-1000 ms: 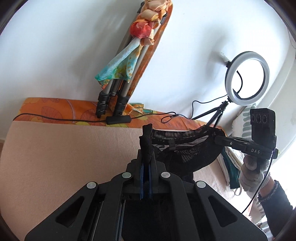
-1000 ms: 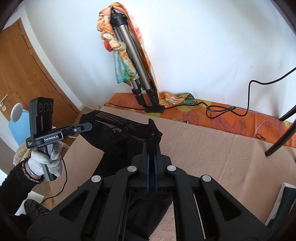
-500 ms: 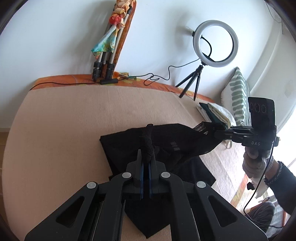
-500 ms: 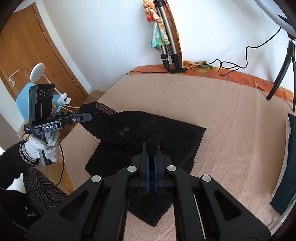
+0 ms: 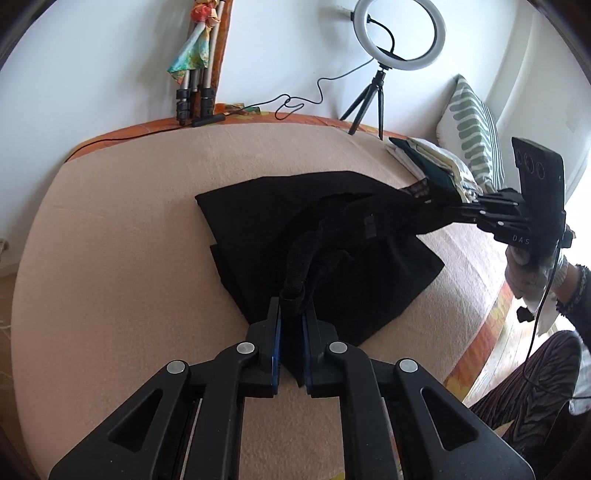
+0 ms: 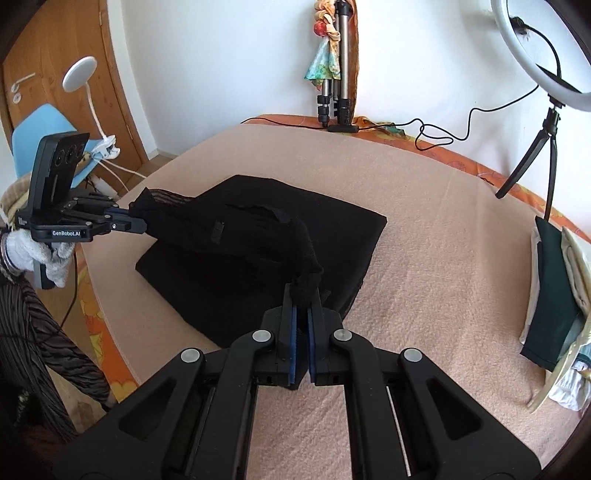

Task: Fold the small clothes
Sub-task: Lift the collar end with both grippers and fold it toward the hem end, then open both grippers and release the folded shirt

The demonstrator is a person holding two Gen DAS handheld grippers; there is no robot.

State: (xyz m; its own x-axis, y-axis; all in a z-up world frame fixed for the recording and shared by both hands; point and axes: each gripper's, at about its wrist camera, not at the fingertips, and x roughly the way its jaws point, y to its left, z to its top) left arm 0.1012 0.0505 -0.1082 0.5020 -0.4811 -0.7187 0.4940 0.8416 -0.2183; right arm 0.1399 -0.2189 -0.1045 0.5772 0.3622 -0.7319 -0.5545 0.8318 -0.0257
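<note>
A black garment [image 5: 258, 214] lies spread on the peach blanket [image 5: 122, 258], its near part doubled over. Its lace-trimmed top edge is stretched between the two grippers, just above the lower layer. My left gripper [image 5: 291, 301] has a bunched corner of that edge between its blue pads, and the jaws are opening slightly. In the right wrist view the left gripper [image 6: 138, 221] is held by a gloved hand at the garment's [image 6: 295, 206] left corner. My right gripper [image 6: 301, 291] is shut on the other bunched corner, and the right gripper [image 5: 448, 203] appears in the left wrist view too.
A stack of folded clothes [image 6: 554, 288] and a striped pillow [image 5: 476, 129] sit at the bed's right side. A ring light [image 5: 399, 35] on a small tripod, a cable [image 5: 295, 107] and folded tripod legs [image 5: 195, 92] stand along the far wall. The bed's near edge drops off beside a blue chair [image 6: 33, 144].
Both grippers have come down and forward with the garment, from hanging in the air to low over the blanket. The top edge now lies over the lower half.
</note>
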